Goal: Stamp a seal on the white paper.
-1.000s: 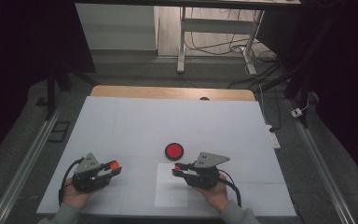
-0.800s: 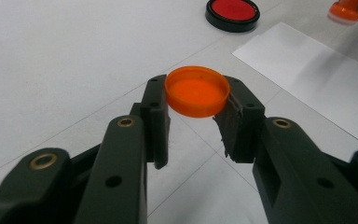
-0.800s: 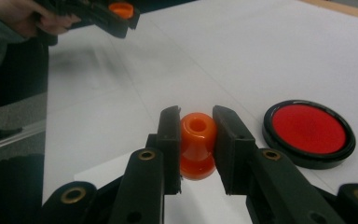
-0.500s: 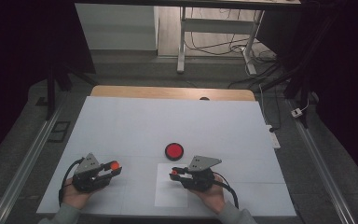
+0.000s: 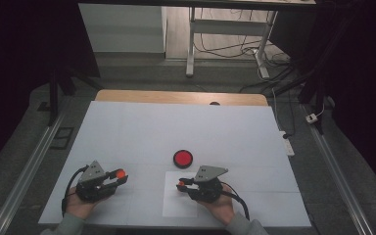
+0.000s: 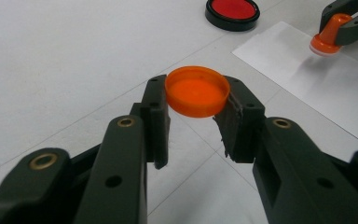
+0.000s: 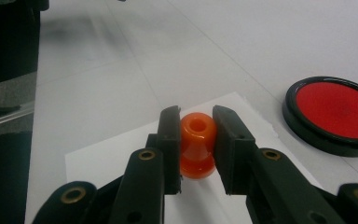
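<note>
High view: left gripper at lower left of frame, on the white table, jaws clamped on an orange cap. Right gripper at lower centre, over a white paper sheet, clamped on a small orange stamp. Red ink pad in a black case sits just above the sheet, centre of frame.

Left gripper view: orange cap mid-frame, open side up, pinched by its rim between the two black jaws, held clear of the table. Red ink pad at top. Right gripper at upper right, with the stamp touching down on the paper sheet.

Right gripper view: jaws closed on the stamp, hourglass-shaped, hole in its top end, centre frame. Its base is at the paper sheet. Ink pad at right edge, just beside the sheet.
</note>
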